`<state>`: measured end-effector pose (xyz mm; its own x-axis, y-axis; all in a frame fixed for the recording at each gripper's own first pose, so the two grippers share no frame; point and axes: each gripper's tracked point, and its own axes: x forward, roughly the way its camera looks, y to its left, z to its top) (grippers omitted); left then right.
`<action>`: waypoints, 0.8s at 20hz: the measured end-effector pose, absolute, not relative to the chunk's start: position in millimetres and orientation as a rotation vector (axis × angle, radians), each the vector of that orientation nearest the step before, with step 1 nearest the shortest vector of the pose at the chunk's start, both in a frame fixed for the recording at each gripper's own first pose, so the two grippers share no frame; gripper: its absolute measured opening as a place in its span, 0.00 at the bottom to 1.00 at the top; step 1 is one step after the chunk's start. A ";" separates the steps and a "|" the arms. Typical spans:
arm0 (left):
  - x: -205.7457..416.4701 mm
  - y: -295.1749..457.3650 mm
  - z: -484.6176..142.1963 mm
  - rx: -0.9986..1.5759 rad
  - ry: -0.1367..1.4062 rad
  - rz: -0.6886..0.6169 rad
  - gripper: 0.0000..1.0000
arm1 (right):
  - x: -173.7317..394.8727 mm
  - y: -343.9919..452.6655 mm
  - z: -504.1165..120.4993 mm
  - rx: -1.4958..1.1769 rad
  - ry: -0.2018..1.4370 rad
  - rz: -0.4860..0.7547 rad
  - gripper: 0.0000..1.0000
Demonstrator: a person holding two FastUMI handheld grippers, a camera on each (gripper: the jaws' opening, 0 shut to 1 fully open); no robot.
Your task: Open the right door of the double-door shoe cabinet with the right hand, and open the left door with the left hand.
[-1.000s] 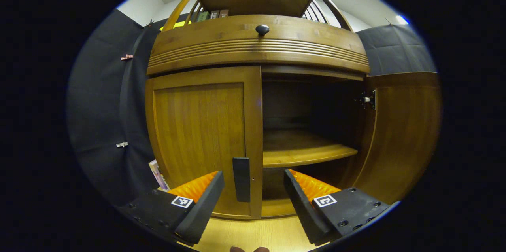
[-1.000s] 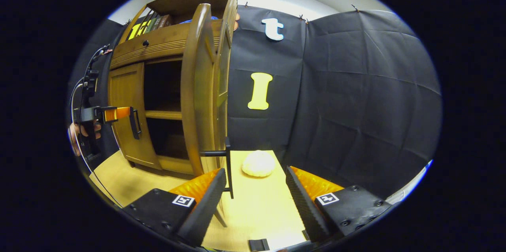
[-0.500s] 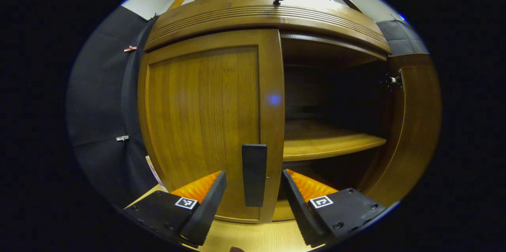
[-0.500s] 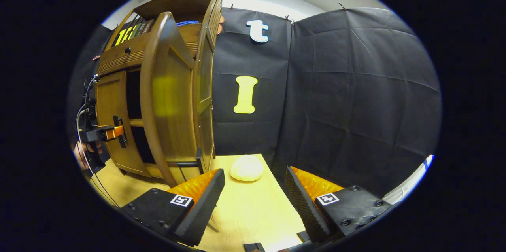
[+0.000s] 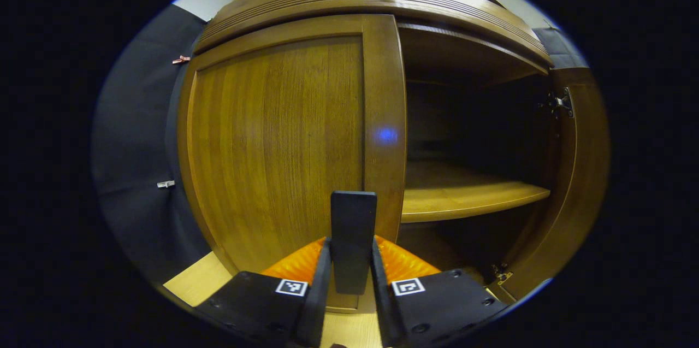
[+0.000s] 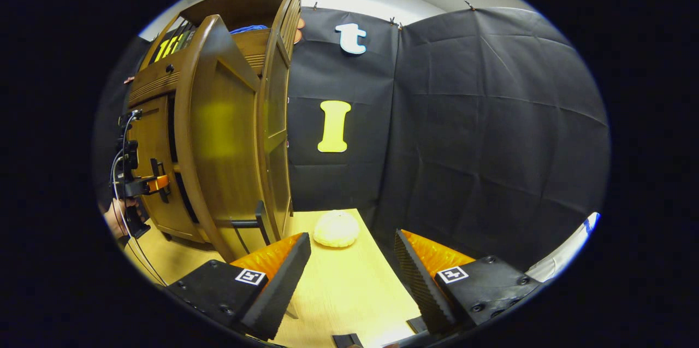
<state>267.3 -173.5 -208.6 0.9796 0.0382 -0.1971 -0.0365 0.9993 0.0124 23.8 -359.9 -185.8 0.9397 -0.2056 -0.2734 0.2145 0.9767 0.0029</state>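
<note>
Your left gripper (image 5: 350, 266) is clamped on the left door's black handle (image 5: 353, 239); left door (image 5: 284, 146) shut. Right door (image 6: 218, 135) swung wide open, shelf (image 5: 469, 200) exposed. Your right gripper (image 6: 349, 271) hangs jaws wide apart, holding nothing, over the table (image 6: 349, 293); a round pale bun-like thing (image 6: 336, 229) lies just beyond, near the right door's handle (image 6: 256, 222).

A pale round loaf (image 6: 336, 229) lies on the wooden table (image 6: 349, 288)
</note>
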 end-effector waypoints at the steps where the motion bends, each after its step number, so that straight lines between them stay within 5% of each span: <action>1: 266.5 -173.4 -209.8 0.008 0.199 0.036 0.38 | 23.7 -360.7 -184.9 0.033 0.276 -0.220 0.98; 16: 199.3 -156.0 -206.7 0.032 0.232 -0.111 0.31 | -28.4 -318.4 -158.0 0.035 0.233 -0.279 0.95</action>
